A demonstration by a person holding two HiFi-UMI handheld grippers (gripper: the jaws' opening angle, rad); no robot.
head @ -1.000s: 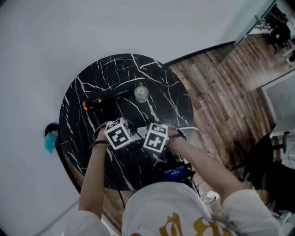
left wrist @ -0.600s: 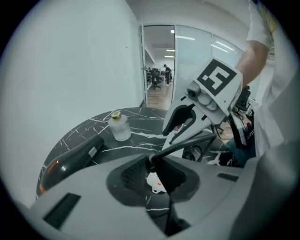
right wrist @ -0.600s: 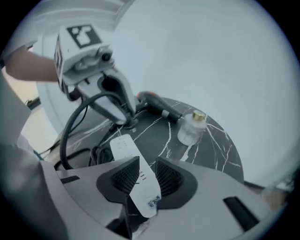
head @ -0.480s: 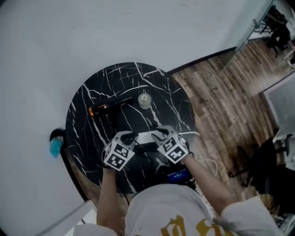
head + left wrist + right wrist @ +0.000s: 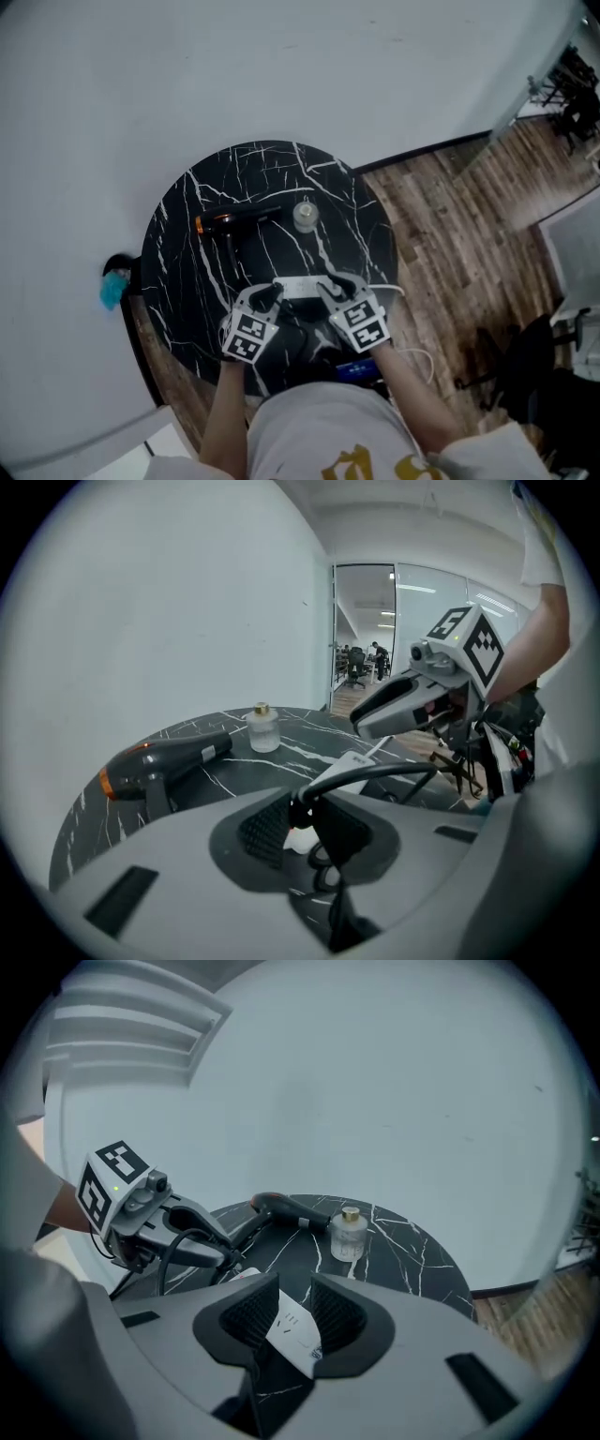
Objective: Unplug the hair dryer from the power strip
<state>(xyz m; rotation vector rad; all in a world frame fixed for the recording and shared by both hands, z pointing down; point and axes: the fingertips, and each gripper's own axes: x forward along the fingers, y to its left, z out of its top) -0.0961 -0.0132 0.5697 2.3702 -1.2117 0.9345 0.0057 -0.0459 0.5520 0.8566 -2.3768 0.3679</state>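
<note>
- We are keeping the left tool (image 5: 302, 811) pressed together; it is pinching the black cord (image 5: 394, 772) at its plug end.
- The right tool (image 5: 284, 1307) is pinching the white power strip (image 5: 298, 1335), which is standing tilted between its pads.
- Both tools are meeting above the near edge of the desk (image 5: 183, 281), with the left tool's tip just beside one end of the strip. We cannot tell if the plug is sitting in the strip or is out of it.
- The hair dryer (image 5: 239, 217) is lying on the far left part of the desk, well apart from both tools, and an orange ring is showing at one end.
- A small glass bottle (image 5: 304, 216) is standing upright near the dryer's other end.
- The round black marble desk is standing by a white wall (image 5: 281, 66), and a wooden floor (image 5: 450, 225) is showing at the right.
</note>
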